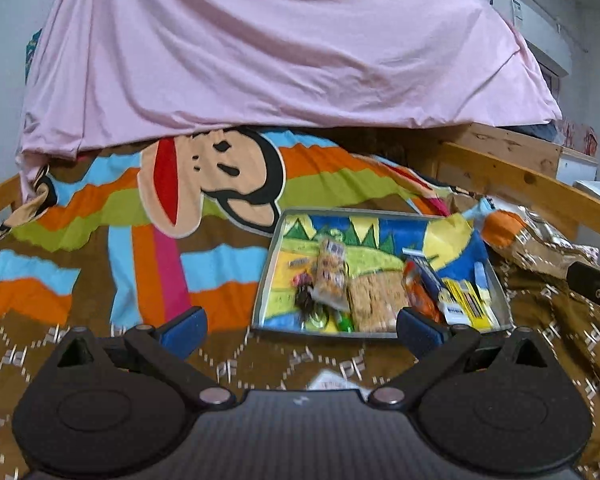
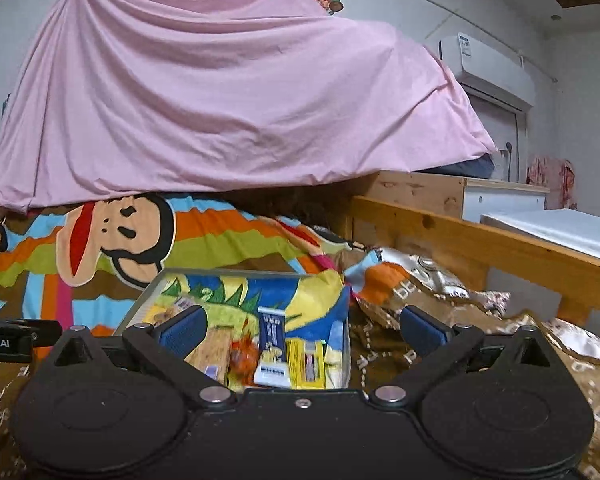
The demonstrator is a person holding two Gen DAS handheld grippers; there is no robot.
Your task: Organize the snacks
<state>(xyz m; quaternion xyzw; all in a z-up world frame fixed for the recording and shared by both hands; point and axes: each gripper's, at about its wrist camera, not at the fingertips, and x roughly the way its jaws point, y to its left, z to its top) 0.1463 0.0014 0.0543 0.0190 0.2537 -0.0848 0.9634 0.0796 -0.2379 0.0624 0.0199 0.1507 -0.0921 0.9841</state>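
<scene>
A shallow grey tray (image 1: 266,280) with a bright picture lining lies on the bed, holding several snacks: a clear bag of crackers (image 1: 332,276), a pale cereal bar (image 1: 374,300), an orange packet (image 1: 420,292), a blue-and-white pack (image 1: 432,276) and yellow packs (image 1: 470,300). My left gripper (image 1: 302,326) hangs open just in front of the tray's near edge, nothing between its blue pads. In the right wrist view the tray (image 2: 140,304) lies close ahead, and the right gripper (image 2: 303,330) stands open above its near right part, with the blue-and-white pack (image 2: 272,336) and yellow pack (image 2: 306,360) below, untouched.
A brown patterned cover (image 1: 260,360) and a striped cartoon blanket (image 1: 140,216) lie over the bed. A pink sheet (image 1: 260,48) hangs behind. Wooden rail (image 2: 480,240) runs on the right, crumpled silver-brown bedding (image 2: 440,284) beside the tray. A white packet (image 1: 332,380) lies under the left gripper.
</scene>
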